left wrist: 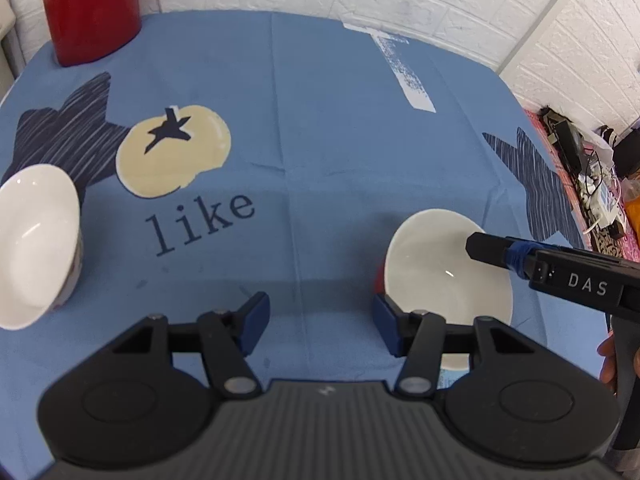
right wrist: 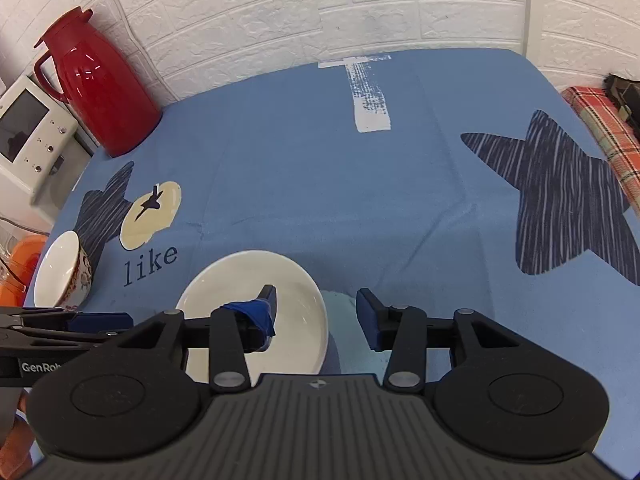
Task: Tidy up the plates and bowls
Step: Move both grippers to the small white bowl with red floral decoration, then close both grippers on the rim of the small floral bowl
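Note:
A plain white bowl (left wrist: pixel 440 276) (right wrist: pixel 248 280) sits on the blue tablecloth near the front. A second white bowl with a floral outside (left wrist: pixel 36 240) (right wrist: pixel 64 268) stands at the left. My left gripper (left wrist: pixel 320 322) is open and empty, hovering just left of the plain bowl; it shows from the side in the right wrist view (right wrist: pixel 100 320). My right gripper (right wrist: pixel 316 314) is open, its left finger over the plain bowl's inside and its right finger outside the rim. One of its fingers (left wrist: pixel 492 250) reaches over the bowl in the left wrist view.
A red thermos jug (left wrist: pixel 90 4) (right wrist: pixel 100 80) stands at the back left corner against the white brick wall. A white appliance (right wrist: pixel 28 128) sits beyond the table's left edge. Clutter and cables (left wrist: pixel 592 172) lie beyond the right edge, with a plaid cloth (right wrist: pixel 604 132).

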